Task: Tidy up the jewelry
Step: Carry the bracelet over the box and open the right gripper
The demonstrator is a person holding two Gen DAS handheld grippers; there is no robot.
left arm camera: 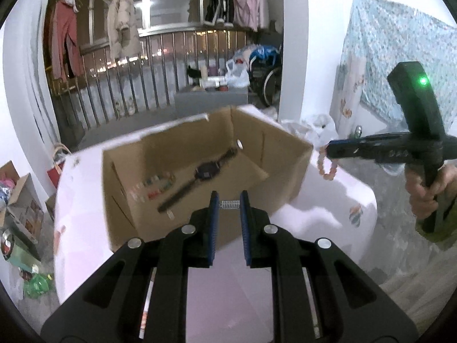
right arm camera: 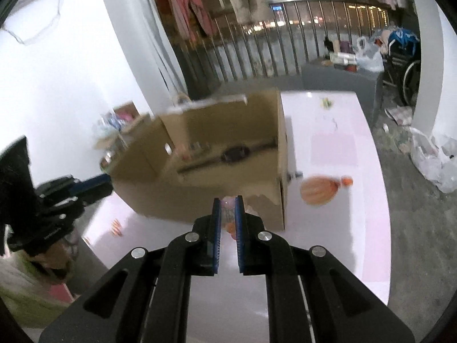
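An open cardboard box (left arm camera: pixel 285 165) stands on a white table (left arm camera: pixel 328 208). Inside it lie a black wristwatch (left arm camera: pixel 207 170) and a string of coloured beads (left arm camera: pixel 155 185). My left gripper (left arm camera: pixel 230 200) hovers over the box's near wall, shut on a small silver metal piece (left arm camera: pixel 230 203). My right gripper (left arm camera: pixel 328 150) is to the right of the box, shut on a pink bead bracelet (left arm camera: pixel 328 171) that hangs in a loop. In the right wrist view the bracelet (right arm camera: pixel 230 226) dangles between the right gripper's (right arm camera: pixel 227 200) pads, in front of the box (right arm camera: pixel 200 197) and watch (right arm camera: pixel 234 153).
An orange round item (right arm camera: pixel 320 190) lies on the table (right arm camera: pixel 337 143) right of the box, and a small orange piece (right arm camera: pixel 117 227) near the left edge. My left gripper (right arm camera: pixel 110 180) shows by the box's left corner. Bags and boxes clutter the floor.
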